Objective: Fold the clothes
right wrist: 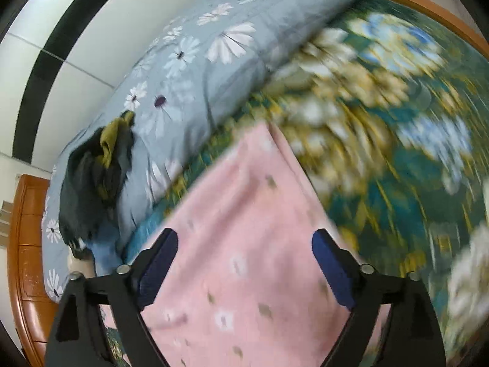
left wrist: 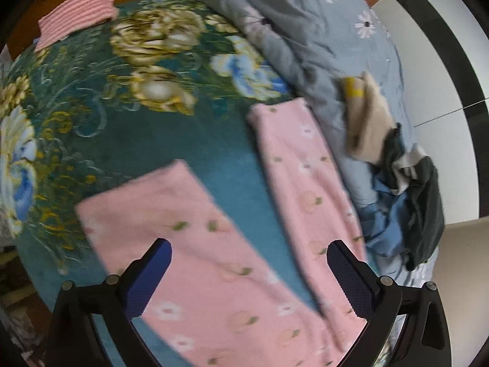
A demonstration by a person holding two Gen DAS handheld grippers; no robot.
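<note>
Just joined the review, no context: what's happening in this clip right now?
A person is folding clothes on a bed with a handheld gripper in each hand. The pink floral trousers lie spread on the teal flowered blanket, legs apart. The left gripper and right gripper both stand open above the pink fabric, holding nothing. A pile of unfolded clothes waits on the grey daisy quilt, and a striped pink garment lies folded at the blanket's far edge.
</note>
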